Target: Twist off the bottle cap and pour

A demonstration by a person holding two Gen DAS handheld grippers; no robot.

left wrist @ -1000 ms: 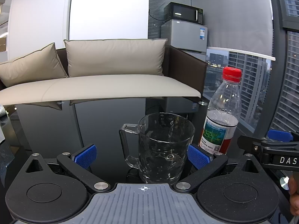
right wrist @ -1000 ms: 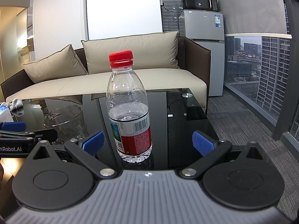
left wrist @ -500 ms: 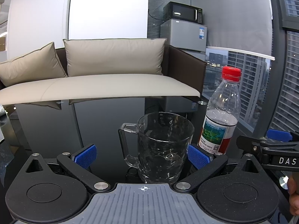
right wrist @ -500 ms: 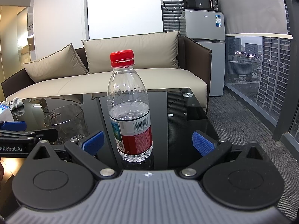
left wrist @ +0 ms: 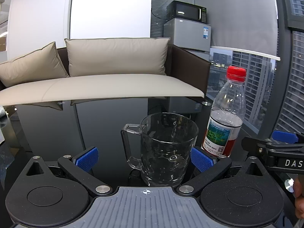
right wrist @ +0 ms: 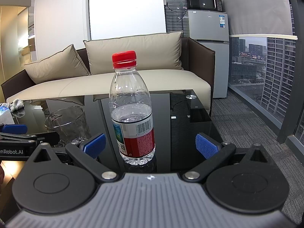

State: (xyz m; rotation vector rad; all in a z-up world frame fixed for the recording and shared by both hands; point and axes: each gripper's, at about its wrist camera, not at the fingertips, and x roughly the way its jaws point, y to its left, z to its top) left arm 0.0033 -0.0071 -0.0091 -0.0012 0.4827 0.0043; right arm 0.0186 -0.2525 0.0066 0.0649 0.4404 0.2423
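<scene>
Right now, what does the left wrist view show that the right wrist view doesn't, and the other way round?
Only the left wrist view shows the glass mug's handle and the mug standing between the open left tool.

Only the right wrist view shows the bottle's barcode, its base on the black table, carpet, and the bottle standing ahead of the open right tool.

Both show the bottle upright with its red cap on and water inside, the empty mug beside it, the sofa, fridge and microwave.
</scene>
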